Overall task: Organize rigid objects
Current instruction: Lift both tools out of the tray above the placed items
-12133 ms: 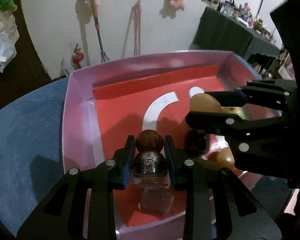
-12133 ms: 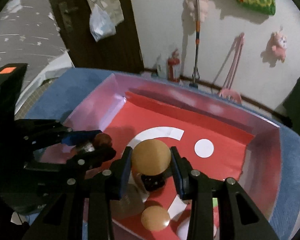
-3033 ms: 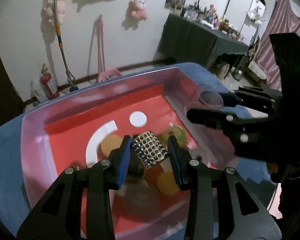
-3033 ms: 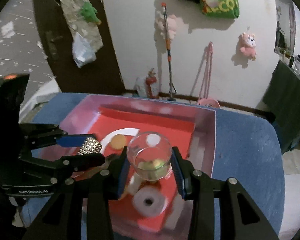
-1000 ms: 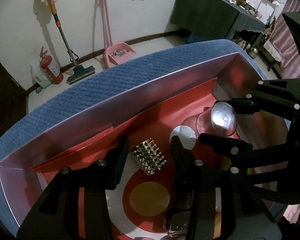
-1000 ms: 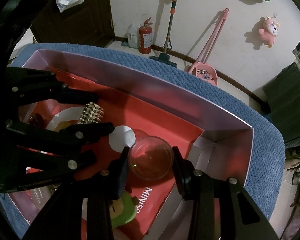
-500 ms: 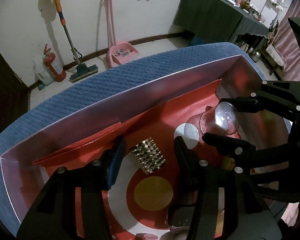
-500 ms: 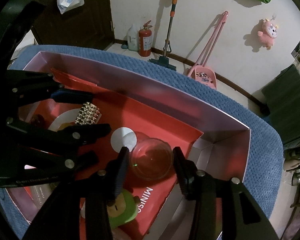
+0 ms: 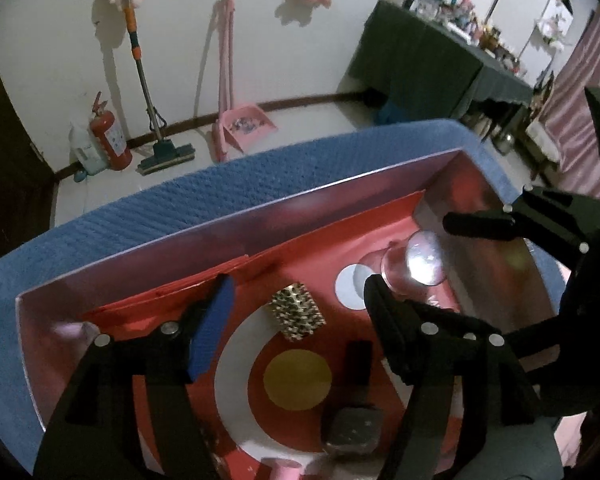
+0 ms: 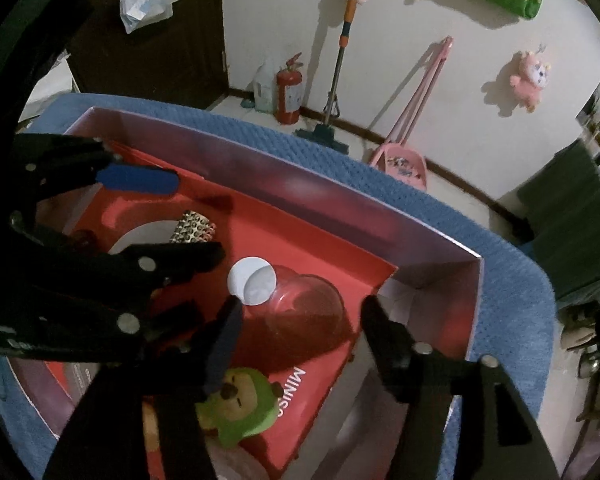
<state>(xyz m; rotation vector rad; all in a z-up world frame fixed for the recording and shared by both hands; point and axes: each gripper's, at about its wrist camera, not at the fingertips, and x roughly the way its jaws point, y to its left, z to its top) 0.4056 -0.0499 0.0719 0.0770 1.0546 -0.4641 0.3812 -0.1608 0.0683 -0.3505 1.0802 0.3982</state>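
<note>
- On the red floor of the pink-walled box (image 9: 140,248), the studded silver block (image 9: 297,315) sits loose, just beside the white arc printed there.
- Around that block the left gripper (image 9: 292,312) is opening; its fingers (image 9: 212,328) stand spread on either side, no pad touching the studs.
- To the right of the block, past the white dot (image 10: 244,276), the clear glass cup (image 10: 306,310) lies on the box floor near the corner.
- The right gripper (image 10: 300,320) is opening too, fingers (image 10: 384,332) parted either side of the cup and clear of the glass.
- Nearer the camera than the block: a mustard-yellow disc (image 9: 297,378) printed on the floor, and a dark speckled cube (image 9: 354,428) beyond it.
- Nearer still than the cup, a green plush toy (image 10: 240,404) rests at the box's near side.
- Outside the box, a blue textured tabletop (image 9: 120,216) runs all around it.
- Behind it on the room floor: a red fire extinguisher (image 9: 110,142), a mop (image 9: 152,120) and a pink dustpan (image 9: 244,124) against the white wall.
</note>
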